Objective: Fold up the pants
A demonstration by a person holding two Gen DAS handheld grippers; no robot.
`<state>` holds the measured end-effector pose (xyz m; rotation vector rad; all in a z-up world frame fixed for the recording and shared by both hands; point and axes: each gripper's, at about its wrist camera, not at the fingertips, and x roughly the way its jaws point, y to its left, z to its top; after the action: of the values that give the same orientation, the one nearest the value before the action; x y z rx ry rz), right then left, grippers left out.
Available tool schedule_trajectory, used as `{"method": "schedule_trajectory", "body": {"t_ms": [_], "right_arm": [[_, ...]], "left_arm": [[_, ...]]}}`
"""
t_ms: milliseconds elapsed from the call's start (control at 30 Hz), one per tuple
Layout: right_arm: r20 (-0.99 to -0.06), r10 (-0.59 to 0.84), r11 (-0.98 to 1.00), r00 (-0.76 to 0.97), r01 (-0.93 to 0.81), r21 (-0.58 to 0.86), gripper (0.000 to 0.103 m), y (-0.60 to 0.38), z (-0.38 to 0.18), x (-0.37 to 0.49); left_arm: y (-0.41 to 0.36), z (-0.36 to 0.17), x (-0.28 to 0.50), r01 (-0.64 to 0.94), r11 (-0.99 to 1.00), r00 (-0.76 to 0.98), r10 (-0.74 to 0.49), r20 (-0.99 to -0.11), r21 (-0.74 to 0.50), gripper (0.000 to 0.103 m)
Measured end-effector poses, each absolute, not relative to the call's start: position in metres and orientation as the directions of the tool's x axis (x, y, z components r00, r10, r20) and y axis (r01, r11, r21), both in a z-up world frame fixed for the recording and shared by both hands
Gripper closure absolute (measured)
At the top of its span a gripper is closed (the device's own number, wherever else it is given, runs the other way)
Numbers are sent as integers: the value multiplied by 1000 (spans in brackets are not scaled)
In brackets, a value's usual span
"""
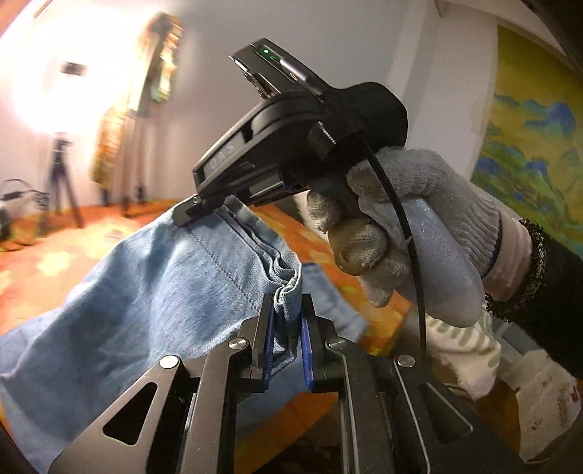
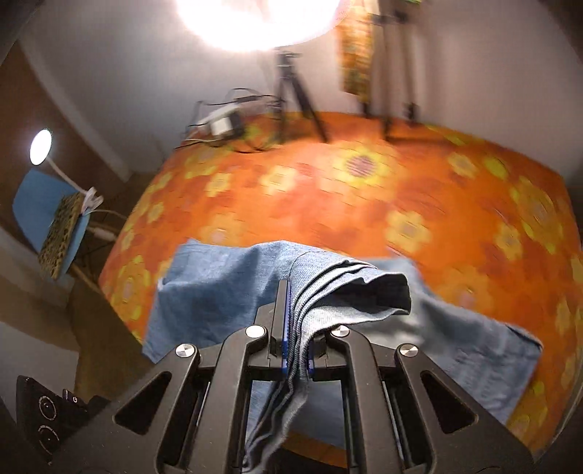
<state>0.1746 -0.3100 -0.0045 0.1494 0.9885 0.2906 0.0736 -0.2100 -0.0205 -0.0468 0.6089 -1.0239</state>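
Light blue denim pants point(image 1: 145, 291) hang lifted between both grippers above an orange flowered bed cover point(image 2: 364, 189). At the bottom of the left wrist view my left gripper point(image 1: 288, 302) is shut on a bunched hem of the denim, which is squeezed between its blue pads point(image 1: 269, 335). Further up, a gloved hand point(image 1: 419, 226) holds my right gripper point(image 1: 189, 213), clamped on the same edge of the cloth. In the right wrist view, my right gripper point(image 2: 295, 306) is shut on several pleated layers of the pants point(image 2: 218, 291). The rest of the denim trails onto the cover.
Tripods point(image 2: 295, 98) and a bright lamp point(image 2: 255, 18) stand by the far wall, with cables and a power box point(image 2: 222, 124) on the floor. A blue chair point(image 2: 47, 204) with a patterned cushion stands left of the bed. A painted landscape point(image 1: 528, 138) hangs on the wall.
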Motion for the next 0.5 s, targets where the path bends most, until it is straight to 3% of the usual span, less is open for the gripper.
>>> {"method": "schedule_trajectory", "body": {"t_ms": [233,500], "right_arm": [[-803,308,946,510,-76,315,96,-412,-50,153],[-800,327,924,503,5,381,96,-483,-102,136]], "left_arm": [[-294,-48,66,816,463,248,-821,-514,-346,92],[-334,-73,71,832,424,165,-806,-568,-359,92]]}}
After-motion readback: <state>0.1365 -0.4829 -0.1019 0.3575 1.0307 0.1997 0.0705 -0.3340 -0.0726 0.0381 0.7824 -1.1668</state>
